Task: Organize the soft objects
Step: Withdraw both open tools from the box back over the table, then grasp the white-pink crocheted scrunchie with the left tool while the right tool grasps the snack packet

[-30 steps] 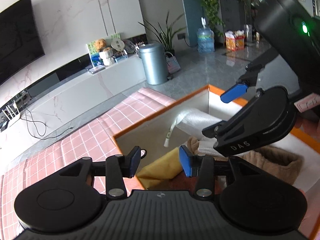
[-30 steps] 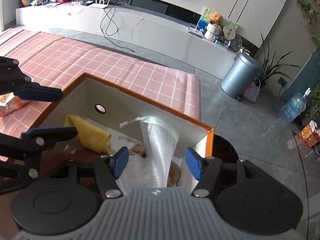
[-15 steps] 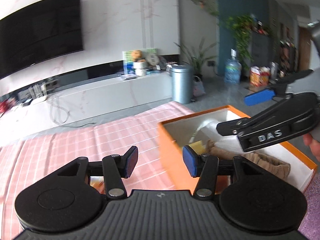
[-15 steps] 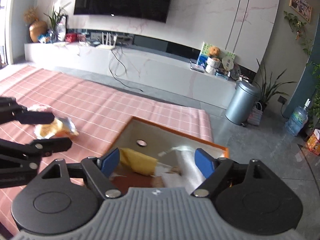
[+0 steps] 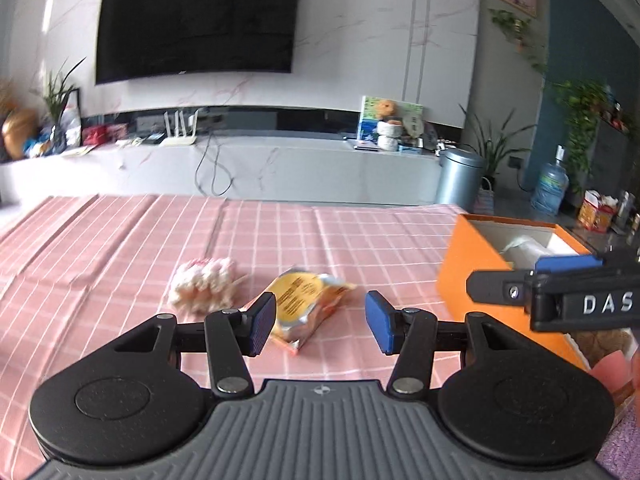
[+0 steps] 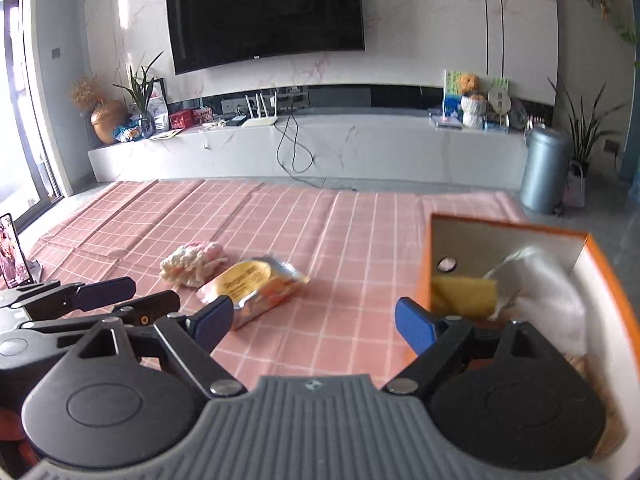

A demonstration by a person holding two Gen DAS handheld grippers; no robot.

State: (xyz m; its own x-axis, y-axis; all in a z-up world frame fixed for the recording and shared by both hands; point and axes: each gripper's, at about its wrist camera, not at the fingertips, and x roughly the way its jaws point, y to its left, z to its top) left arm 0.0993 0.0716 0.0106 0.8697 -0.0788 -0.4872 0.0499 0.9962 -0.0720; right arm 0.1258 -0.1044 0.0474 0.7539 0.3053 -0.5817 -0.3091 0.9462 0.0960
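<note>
Snack packet (image 5: 306, 304) and fluffy ball (image 5: 202, 286) are seen lying on the pink checked cloth (image 5: 360, 240) of the counter, just beside each other, the ball on the left. The orange box (image 6: 516, 280) is set off to the right, and a yellow cloth (image 6: 464, 294) and a white cloth (image 6: 548, 284) are already inside it.

The left gripper (image 5: 320, 322) is held open about halfway, and nothing is held in it. Its fingers have just been opened a little. The packet is seen straight ahead, in the gap between the two fingers and a bit beyond them, not touched. The packet's long side is slanted, from near-left to far-right, so the gap is crossed at an angle.

The right gripper (image 6: 320, 322) is held wide open and empty, and its fingers have just been spread further. From its view the packet lies ahead and to the left, by its left finger, with the box close on the right.

The left gripper is judged to be nearer the packet and better lined up. A small turn would likely be needed so the packet's short side is squeezed.
</note>
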